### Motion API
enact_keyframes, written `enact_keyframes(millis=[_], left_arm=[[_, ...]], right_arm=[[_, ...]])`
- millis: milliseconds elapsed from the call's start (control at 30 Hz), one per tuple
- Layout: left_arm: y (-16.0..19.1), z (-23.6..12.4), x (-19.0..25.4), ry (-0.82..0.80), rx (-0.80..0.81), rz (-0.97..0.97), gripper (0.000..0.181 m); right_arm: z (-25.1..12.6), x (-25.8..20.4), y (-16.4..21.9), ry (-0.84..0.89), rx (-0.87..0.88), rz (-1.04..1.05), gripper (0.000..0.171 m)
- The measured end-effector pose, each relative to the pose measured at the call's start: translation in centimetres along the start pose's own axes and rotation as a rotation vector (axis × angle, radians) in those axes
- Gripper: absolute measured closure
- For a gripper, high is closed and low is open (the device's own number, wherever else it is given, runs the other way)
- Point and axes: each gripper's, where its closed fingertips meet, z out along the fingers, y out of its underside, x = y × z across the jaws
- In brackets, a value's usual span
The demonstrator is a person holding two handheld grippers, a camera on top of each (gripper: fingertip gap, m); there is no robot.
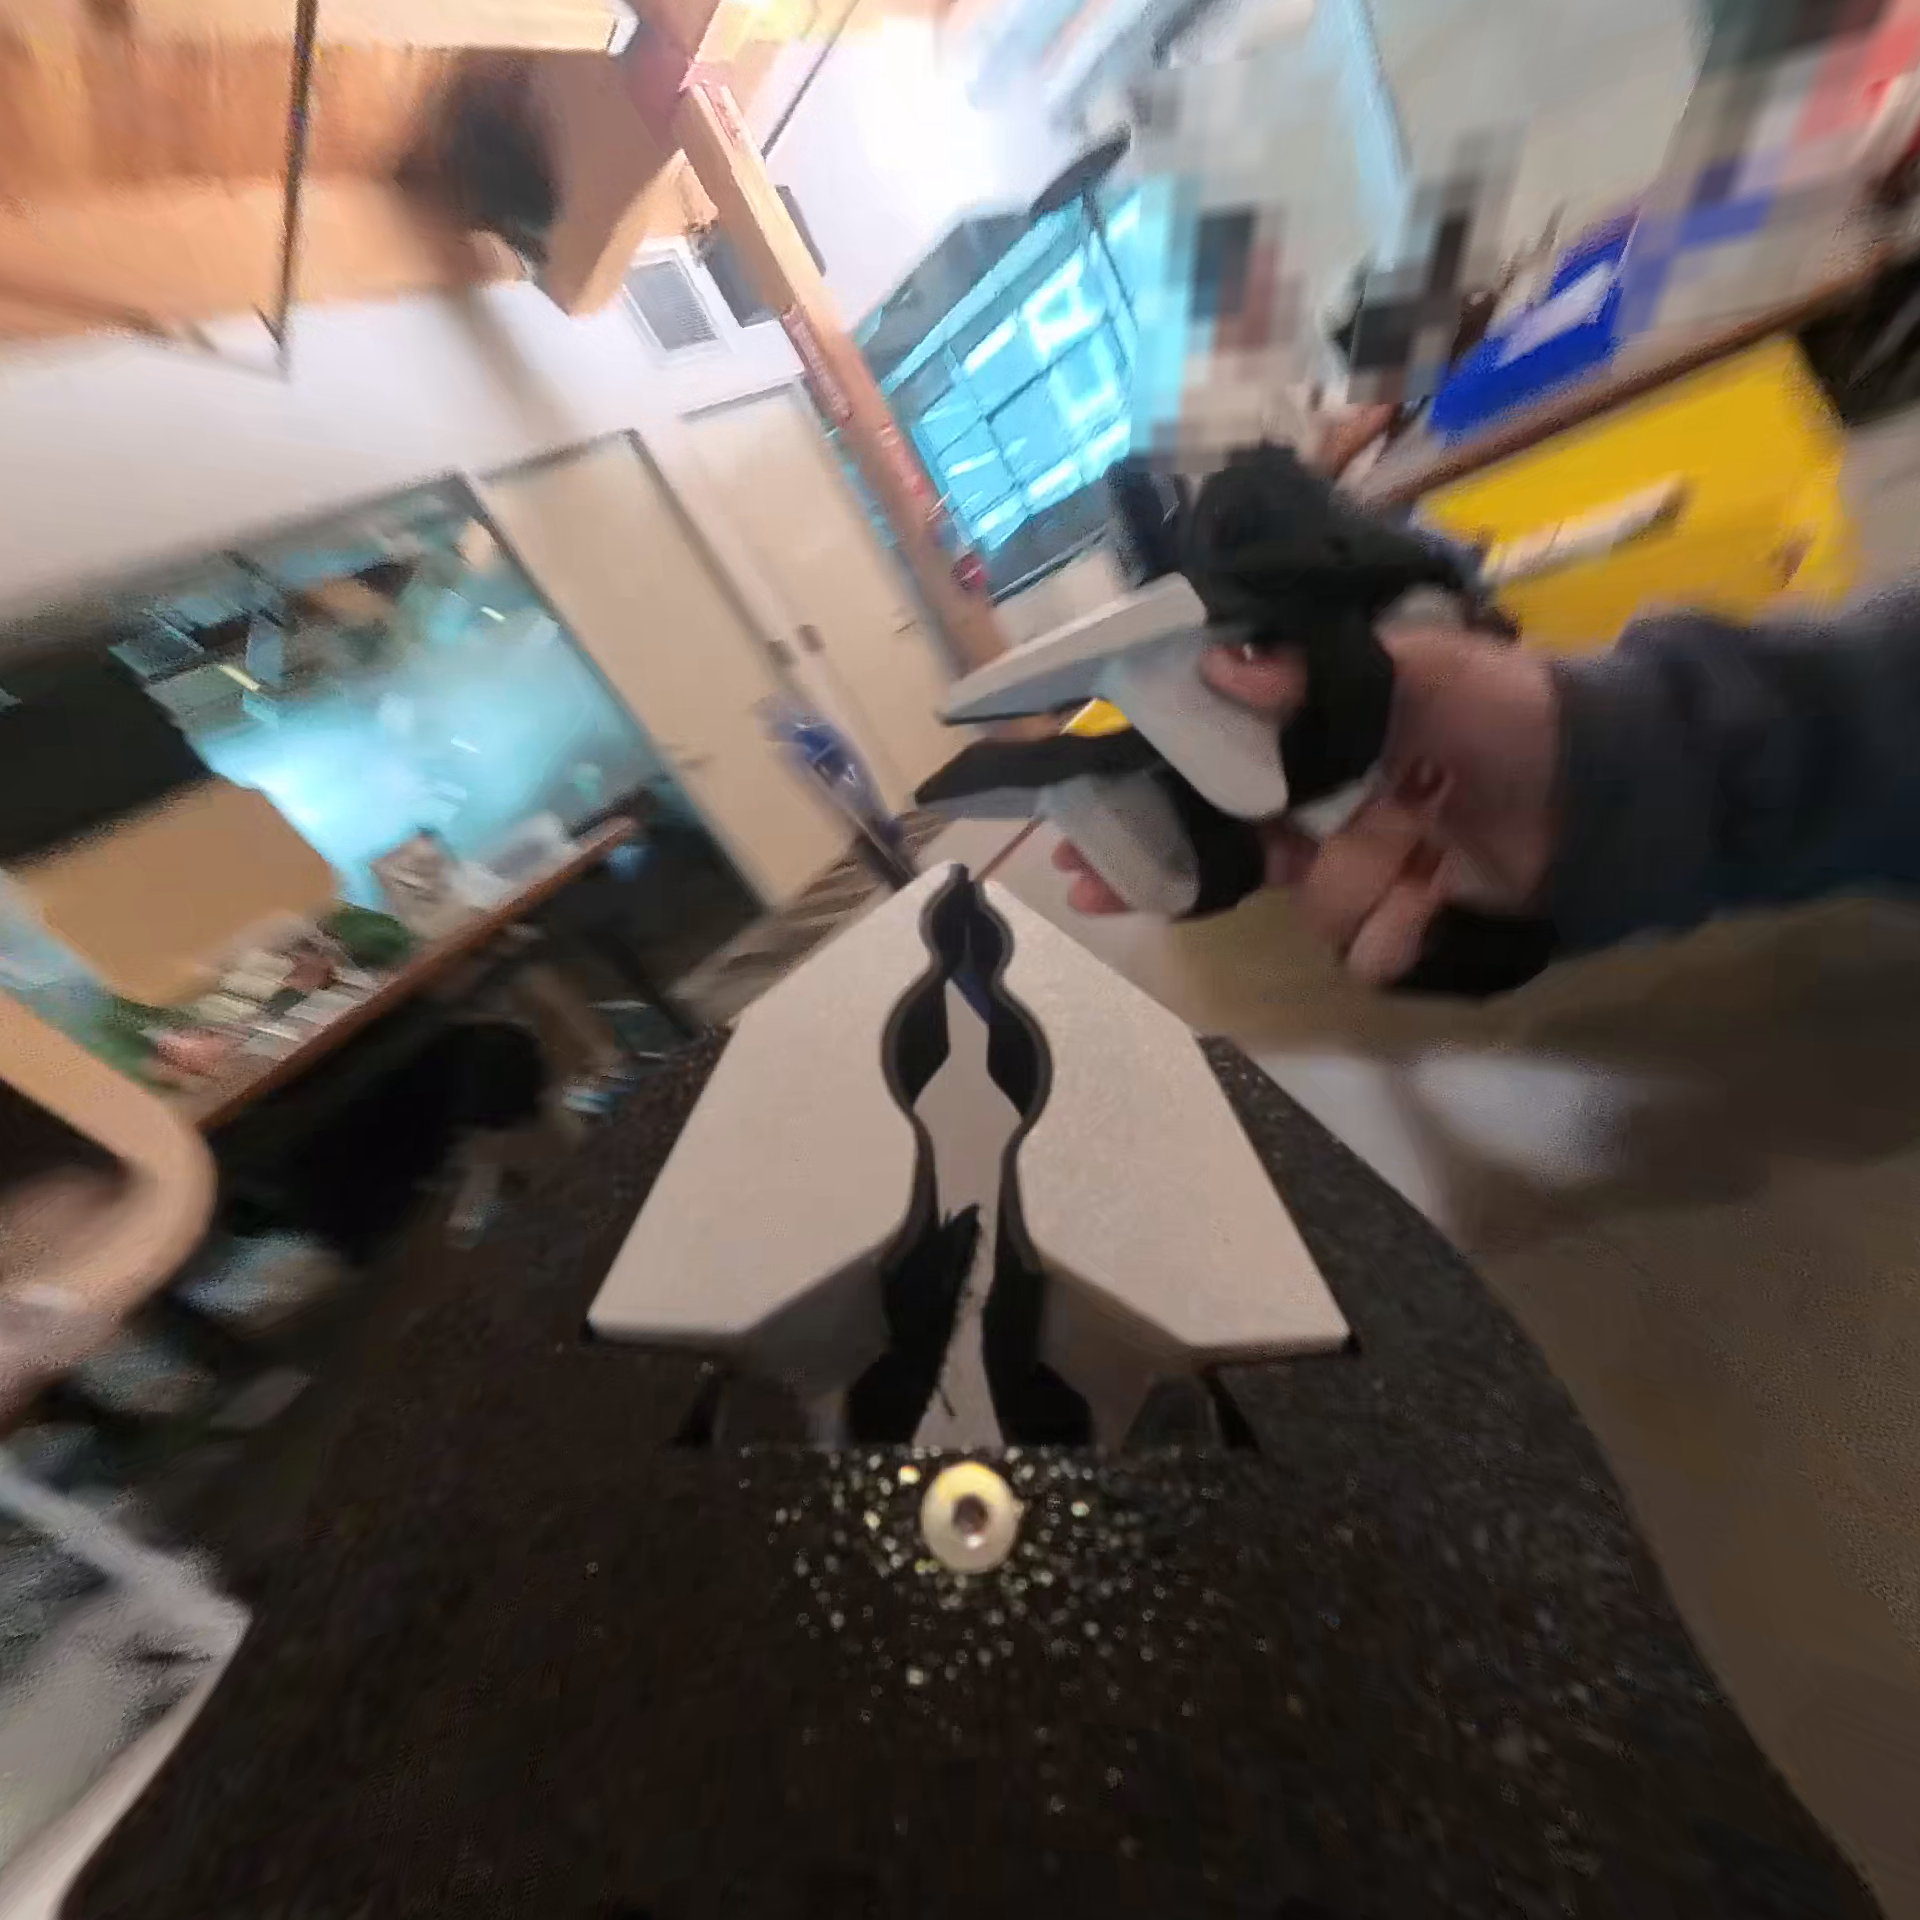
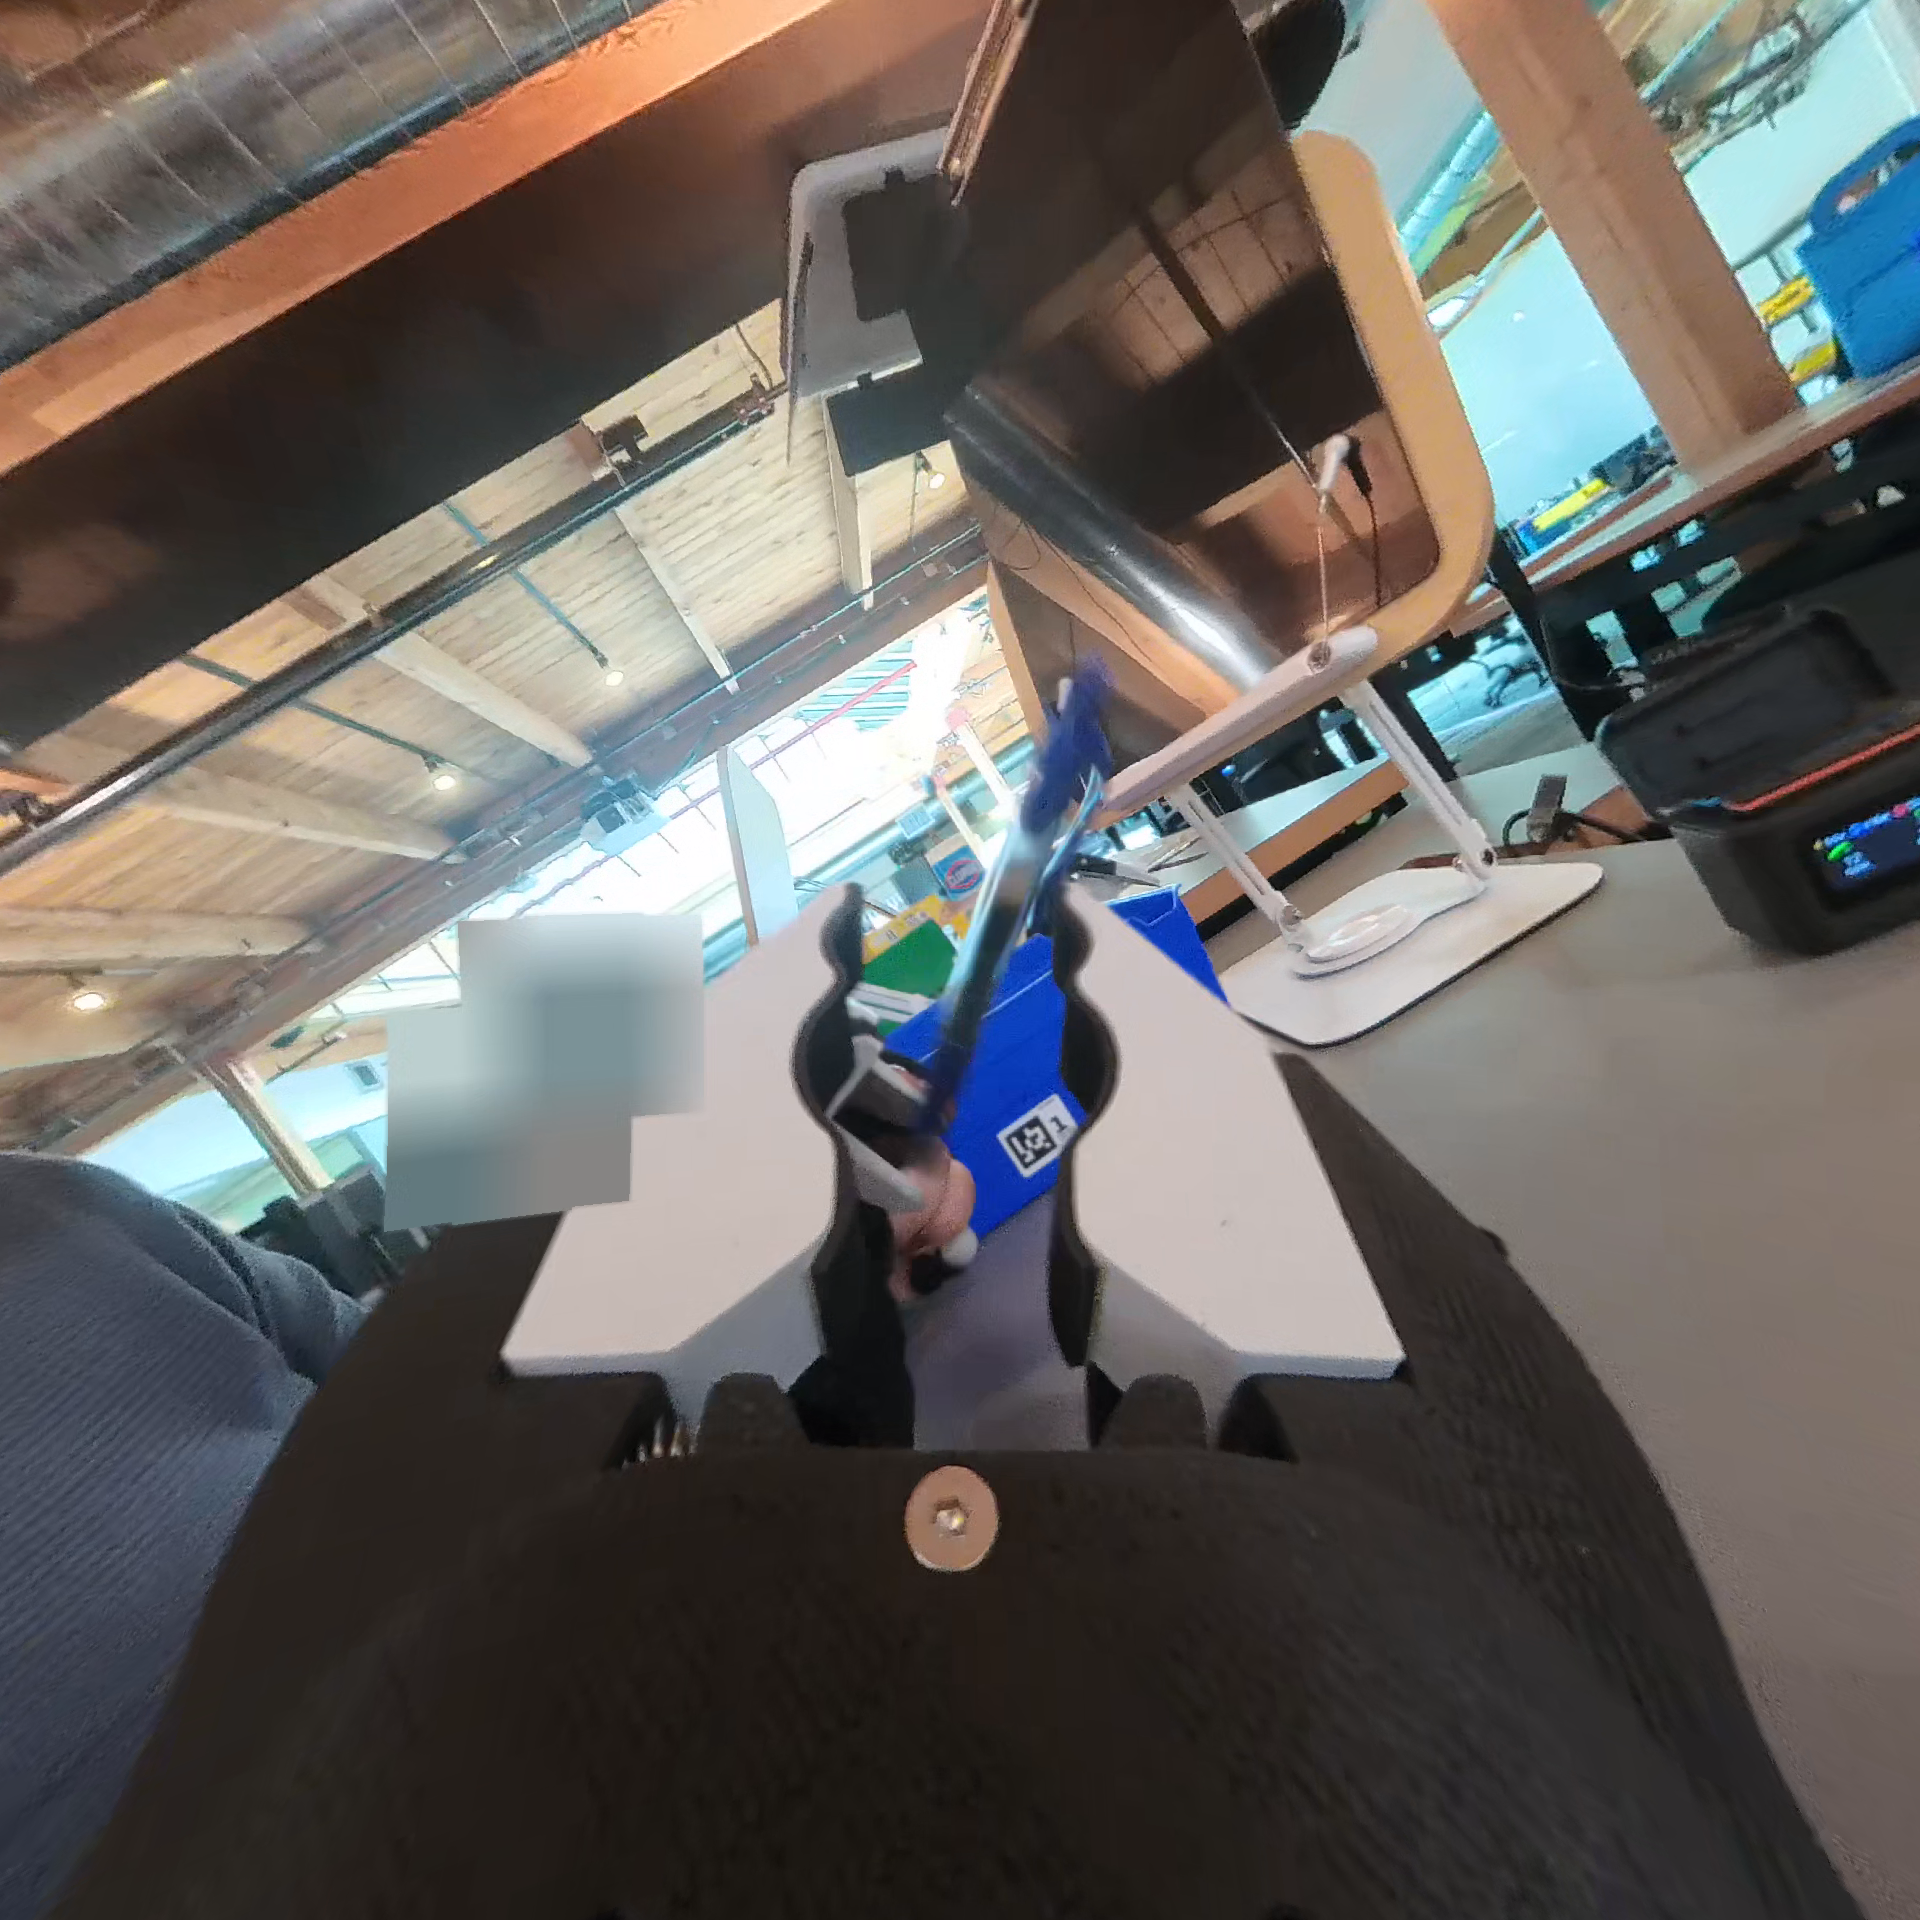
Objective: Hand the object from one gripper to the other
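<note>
A thin blue stick-like object (image 1: 974, 992) is pinched at its lower end between the tips of my left gripper (image 1: 961, 883), which is shut on it. Its blurred upper end points up and away. In the right wrist view the object (image 2: 997, 914) slants up through the gap of my right gripper (image 2: 961, 904), close to the right finger. That gripper's jaws stand apart. My left gripper (image 2: 873, 1132) shows low in that gap, holding the object's lower end. My right gripper (image 1: 930, 756) also shows in the left wrist view, held by a gloved hand (image 1: 1434, 810), its tips beside the object.
A grey table (image 2: 1558, 1195) carries a white folding stand (image 2: 1371, 925), a black device with a small screen (image 2: 1808, 821) and a blue bin with a tag (image 2: 1013, 1081). A grey sleeve (image 2: 125, 1403) is at the left. A yellow bin (image 1: 1662, 499) stands far off.
</note>
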Motion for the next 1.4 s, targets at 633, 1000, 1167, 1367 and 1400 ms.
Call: enact_keyframes(millis=[633,1000,1167,1367,1400], left_arm=[[3.9,-0.5,-4.5,-0.189,-0.112,-0.243,0.181],[6.0,0.1,-2.7,0.058,-0.156,-0.63,0.136],[7.9,-0.1,-0.5,0.142,-0.312,-0.266,0.105],[10.3,-0.4,-0.3,0.028,-0.477,0.463,0.147],[10.3,-0.3,-0.7,0.0,-0.487,0.523,0.165]], right_arm=[[-4.1,7.4,8.3,0.375,-0.819,-0.662,0.137],[-7.1,10.0,11.2,0.454,-1.109,-0.704,0.158],[-5.1,7.9,10.4,0.363,-0.962,-0.625,0.162],[-4.0,4.5,9.1,0.204,-0.83,-0.487,0.162],[-3.9,4.3,8.9,0.194,-0.815,-0.492,0.162]])
